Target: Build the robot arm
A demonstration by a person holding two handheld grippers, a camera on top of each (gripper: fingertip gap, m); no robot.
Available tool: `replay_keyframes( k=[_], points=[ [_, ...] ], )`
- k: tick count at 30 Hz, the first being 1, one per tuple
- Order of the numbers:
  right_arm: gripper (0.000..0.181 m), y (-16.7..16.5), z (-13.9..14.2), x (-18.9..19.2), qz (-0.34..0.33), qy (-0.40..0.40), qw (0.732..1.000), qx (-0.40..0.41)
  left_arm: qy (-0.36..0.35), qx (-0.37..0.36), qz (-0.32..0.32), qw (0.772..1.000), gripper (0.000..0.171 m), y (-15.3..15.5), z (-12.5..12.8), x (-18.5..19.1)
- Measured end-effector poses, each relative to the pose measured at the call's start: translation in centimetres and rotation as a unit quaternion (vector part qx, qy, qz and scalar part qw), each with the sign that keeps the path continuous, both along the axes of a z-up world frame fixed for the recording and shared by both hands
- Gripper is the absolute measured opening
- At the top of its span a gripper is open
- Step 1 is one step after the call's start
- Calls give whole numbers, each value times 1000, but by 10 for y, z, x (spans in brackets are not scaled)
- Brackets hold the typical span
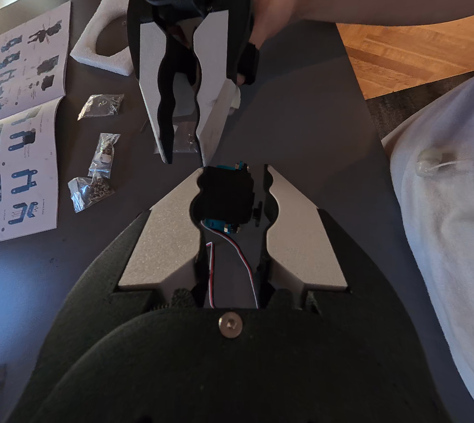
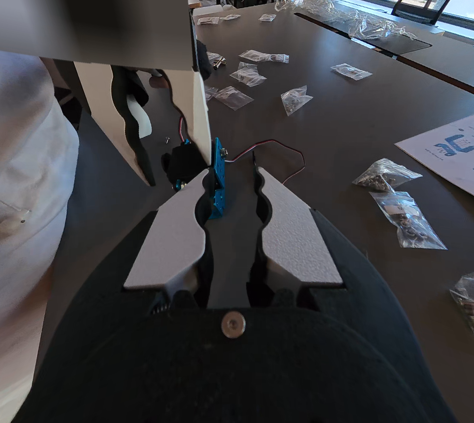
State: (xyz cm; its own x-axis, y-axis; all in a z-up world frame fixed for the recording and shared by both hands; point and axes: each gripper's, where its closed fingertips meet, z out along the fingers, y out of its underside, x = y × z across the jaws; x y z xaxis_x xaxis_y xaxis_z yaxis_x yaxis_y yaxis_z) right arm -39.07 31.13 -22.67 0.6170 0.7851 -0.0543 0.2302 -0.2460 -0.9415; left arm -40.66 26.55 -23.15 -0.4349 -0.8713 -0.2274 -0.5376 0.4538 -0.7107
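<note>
A black servo (image 1: 225, 192) with a blue metal bracket (image 1: 213, 223) and a red, white and black cable (image 1: 241, 251) lies on the dark table (image 1: 307, 128). My left gripper (image 1: 235, 168) is open around it. The servo rests against the left finger, with a small gap on the other side. My right gripper (image 1: 186, 163) points down from the far side, tips just beyond the servo. In the right wrist view my right gripper (image 2: 232, 170) is open, with the blue bracket (image 2: 219, 174) beside its left finger. The servo (image 2: 175, 156) sits between the left gripper's (image 2: 179, 176) fingers.
Several clear bags of screws (image 1: 102, 151) and an open instruction booklet (image 1: 30, 128) lie to the left, with a white foam piece (image 1: 102, 36) behind. More bags (image 2: 384, 174), crumpled plastic wrap (image 2: 359, 18) and a loose screw (image 2: 168, 139) are on the table. A person's white shirt (image 1: 436, 205) is close by.
</note>
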Motion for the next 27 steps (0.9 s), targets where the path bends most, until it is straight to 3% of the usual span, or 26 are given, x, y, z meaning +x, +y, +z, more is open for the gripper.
replay_keyframes(
  k=[6,27],
  points=[
    [1,-9,0,-9,46,9,999,-7,3,-7,2,1000,45,1,0,0],
    [0,-7,-1,-11,10,-23,1000,-1,13,4,4,1000,53,3,-3,-4]
  ],
)
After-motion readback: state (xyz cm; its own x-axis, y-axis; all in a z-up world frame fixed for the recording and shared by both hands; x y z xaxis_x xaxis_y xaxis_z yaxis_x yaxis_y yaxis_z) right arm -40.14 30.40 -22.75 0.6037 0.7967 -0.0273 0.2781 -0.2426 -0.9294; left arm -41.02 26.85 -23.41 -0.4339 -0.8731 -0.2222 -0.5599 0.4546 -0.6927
